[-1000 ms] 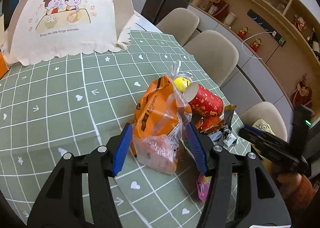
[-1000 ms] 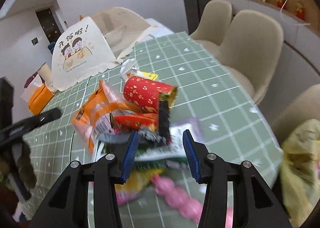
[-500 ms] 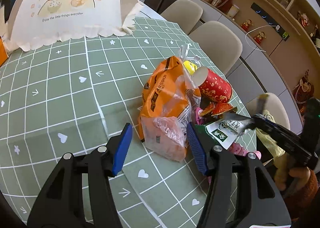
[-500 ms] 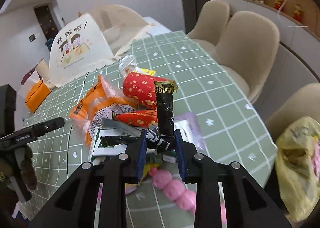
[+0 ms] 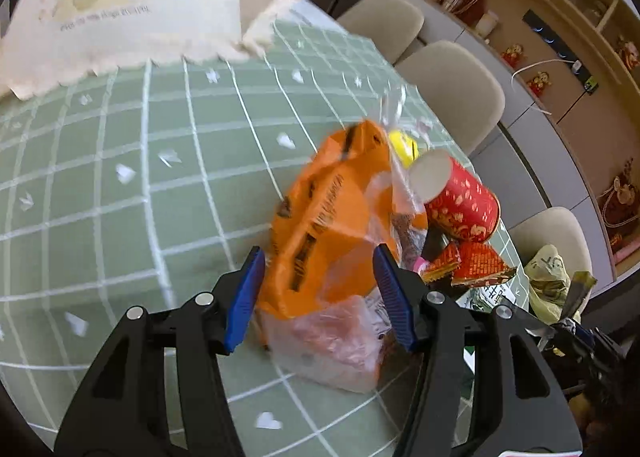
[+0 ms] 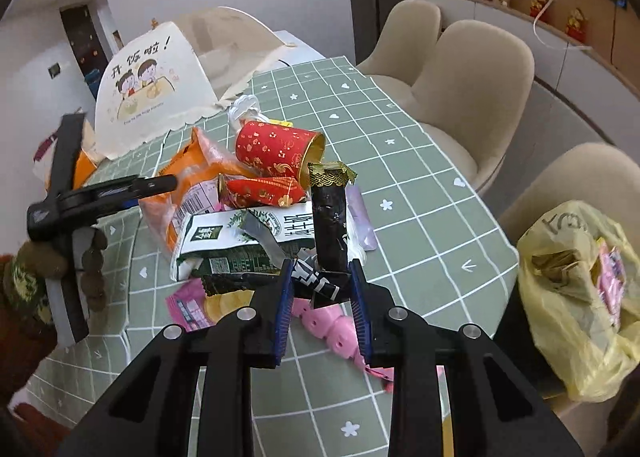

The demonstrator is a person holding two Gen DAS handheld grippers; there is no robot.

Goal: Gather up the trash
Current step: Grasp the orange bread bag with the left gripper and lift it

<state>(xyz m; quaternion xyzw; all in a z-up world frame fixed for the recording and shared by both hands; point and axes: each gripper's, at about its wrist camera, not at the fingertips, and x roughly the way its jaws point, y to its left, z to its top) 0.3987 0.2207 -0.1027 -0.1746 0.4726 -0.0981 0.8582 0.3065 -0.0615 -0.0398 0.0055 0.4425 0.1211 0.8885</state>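
A pile of trash lies on the green checked tablecloth (image 5: 120, 197). My left gripper (image 5: 320, 297) is open, its blue pads on either side of an orange snack bag (image 5: 324, 225) with a clear plastic end. A red paper cup (image 5: 460, 201) lies on its side behind it. My right gripper (image 6: 322, 297) is shut on a black wrapper (image 6: 330, 233) with a gold top and holds it up above the table. Under it lie a green and white carton (image 6: 240, 237), the red cup (image 6: 276, 151) and pink wrappers (image 6: 332, 327).
A yellow trash bag (image 6: 576, 289) sits open on a beige chair at the right of the table. A folding food cover (image 6: 148, 85) stands at the far end. Beige chairs (image 6: 468, 73) line the right edge. Shelves (image 5: 560, 17) are behind them.
My right gripper has closed on the black wrapper and lifted it off the pile. My left gripper has moved forward around the orange bag, still open.
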